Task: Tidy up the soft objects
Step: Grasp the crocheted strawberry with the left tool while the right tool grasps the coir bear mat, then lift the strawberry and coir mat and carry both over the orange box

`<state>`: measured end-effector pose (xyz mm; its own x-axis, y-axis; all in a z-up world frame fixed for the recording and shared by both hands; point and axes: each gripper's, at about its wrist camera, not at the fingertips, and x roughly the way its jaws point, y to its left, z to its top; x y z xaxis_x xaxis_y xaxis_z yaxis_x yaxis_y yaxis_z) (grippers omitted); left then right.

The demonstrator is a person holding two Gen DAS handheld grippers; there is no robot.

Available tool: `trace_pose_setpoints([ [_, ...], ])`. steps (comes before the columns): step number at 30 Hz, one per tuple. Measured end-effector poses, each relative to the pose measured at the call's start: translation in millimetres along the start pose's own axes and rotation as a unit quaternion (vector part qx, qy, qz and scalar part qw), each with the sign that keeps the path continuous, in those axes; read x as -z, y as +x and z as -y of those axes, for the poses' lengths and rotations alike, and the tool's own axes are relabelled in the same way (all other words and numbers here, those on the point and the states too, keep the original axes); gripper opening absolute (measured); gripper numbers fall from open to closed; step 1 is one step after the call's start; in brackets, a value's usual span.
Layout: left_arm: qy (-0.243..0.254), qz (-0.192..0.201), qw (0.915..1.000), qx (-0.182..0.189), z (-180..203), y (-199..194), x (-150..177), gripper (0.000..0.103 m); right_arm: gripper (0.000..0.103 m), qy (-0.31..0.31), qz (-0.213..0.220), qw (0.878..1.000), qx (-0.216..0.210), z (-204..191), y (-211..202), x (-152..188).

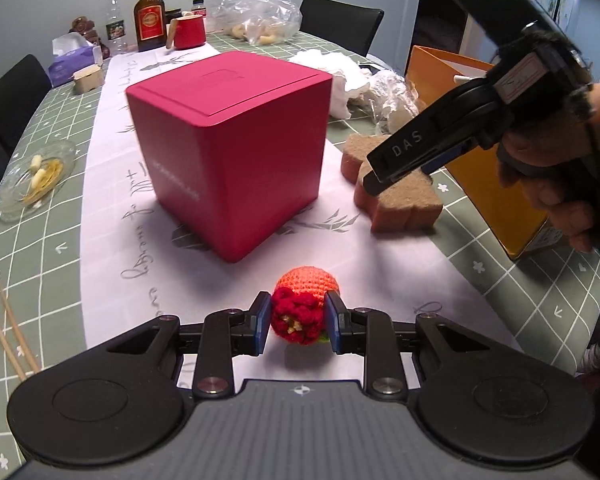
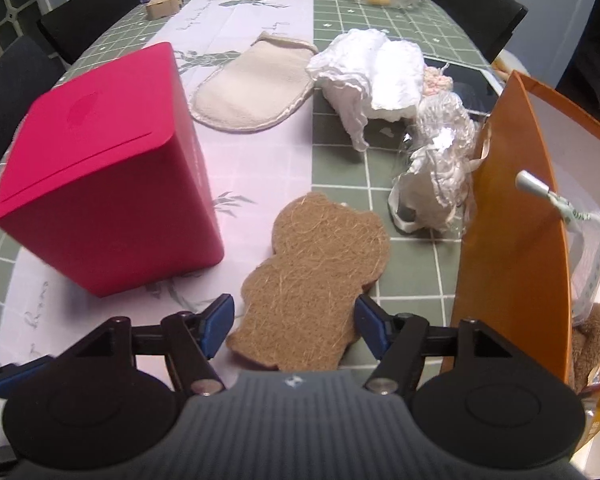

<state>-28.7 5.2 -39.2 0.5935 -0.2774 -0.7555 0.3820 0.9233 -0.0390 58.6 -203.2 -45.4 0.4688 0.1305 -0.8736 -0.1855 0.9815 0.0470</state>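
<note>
My left gripper (image 1: 297, 322) is shut on a crocheted orange and red ball (image 1: 302, 304), low over the white table runner. A closed crimson box (image 1: 228, 140) stands just beyond it and also shows in the right wrist view (image 2: 100, 176). My right gripper (image 2: 294, 324) is open, its blue pads either side of the near end of a brown fibre sponge (image 2: 320, 272) without touching it. In the left wrist view the right gripper (image 1: 380, 176) hovers over that sponge (image 1: 404, 200). An open orange paper bag (image 2: 516, 240) stands to the right with a brown plush inside.
A cream bath mitt (image 2: 252, 84), a crumpled white cloth (image 2: 376, 76) and a plastic-wrapped white bundle (image 2: 436, 176) lie beyond the sponge. A glass dish (image 1: 32, 178), chopsticks (image 1: 8, 332), bottles, a red mug (image 1: 188, 32) and a tissue pack sit at the left and far end. Black chairs ring the table.
</note>
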Motion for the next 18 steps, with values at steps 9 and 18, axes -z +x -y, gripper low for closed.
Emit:
trace_pose_setpoints([
  [9,0.016,-0.003,0.9999,0.000,5,5,4,0.038,0.072,0.023,-0.009,1.000,0.009,4,18,-5],
  [18,0.034,0.001,0.9994,0.003,12,16,0,0.060,0.071,0.002,-0.011,1.000,0.006,2,18,-3],
])
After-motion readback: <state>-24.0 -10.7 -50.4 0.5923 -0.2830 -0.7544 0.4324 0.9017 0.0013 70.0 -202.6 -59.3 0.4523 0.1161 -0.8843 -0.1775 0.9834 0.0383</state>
